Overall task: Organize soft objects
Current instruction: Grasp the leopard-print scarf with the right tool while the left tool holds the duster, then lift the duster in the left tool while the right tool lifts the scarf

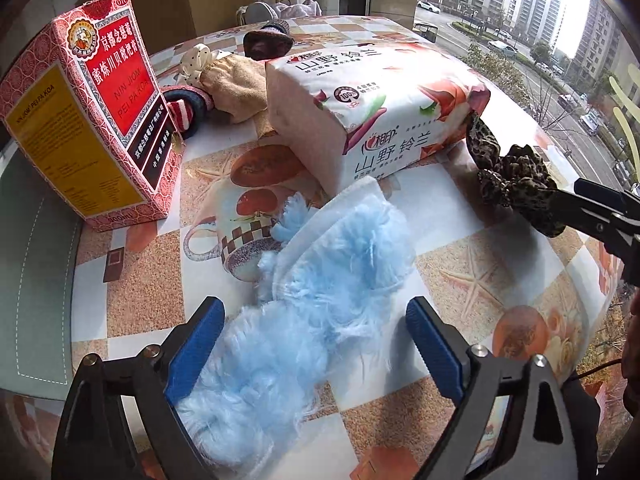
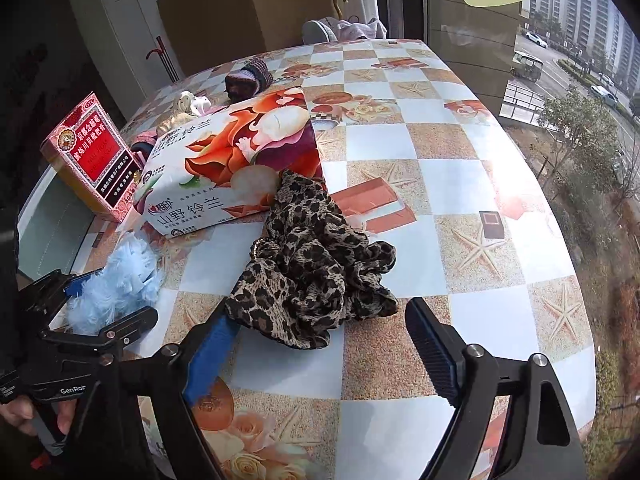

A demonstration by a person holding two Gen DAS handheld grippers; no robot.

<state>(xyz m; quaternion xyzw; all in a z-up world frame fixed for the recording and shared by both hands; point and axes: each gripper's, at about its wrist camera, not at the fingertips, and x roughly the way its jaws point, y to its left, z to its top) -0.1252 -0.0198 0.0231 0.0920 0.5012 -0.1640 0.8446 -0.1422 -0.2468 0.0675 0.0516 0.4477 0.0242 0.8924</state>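
A fluffy light-blue cloth (image 1: 320, 272) lies crumpled on the patterned table (image 1: 480, 280), between the wide-apart blue pads of my left gripper (image 1: 316, 344). The gripper is open, and the fluff brushes the left pad without being squeezed. A leopard-print cloth (image 2: 312, 264) lies heaped on the table, one end draped against a tissue pack (image 2: 232, 160). My right gripper (image 2: 320, 352) stands open around its near edge. In the left wrist view the leopard cloth (image 1: 512, 180) sits at the right gripper's (image 1: 568, 200) tip. The blue cloth (image 2: 120, 276) and the left gripper (image 2: 112, 300) show at lower left in the right wrist view.
A red medicine box (image 1: 88, 120) stands upright at the left. Behind the tissue pack (image 1: 360, 100) lie a beige cloth doll (image 1: 236, 80), a striped red-and-blue soft item (image 1: 192, 104) and a dark knitted piece (image 1: 268, 40). The table's right edge meets a window.
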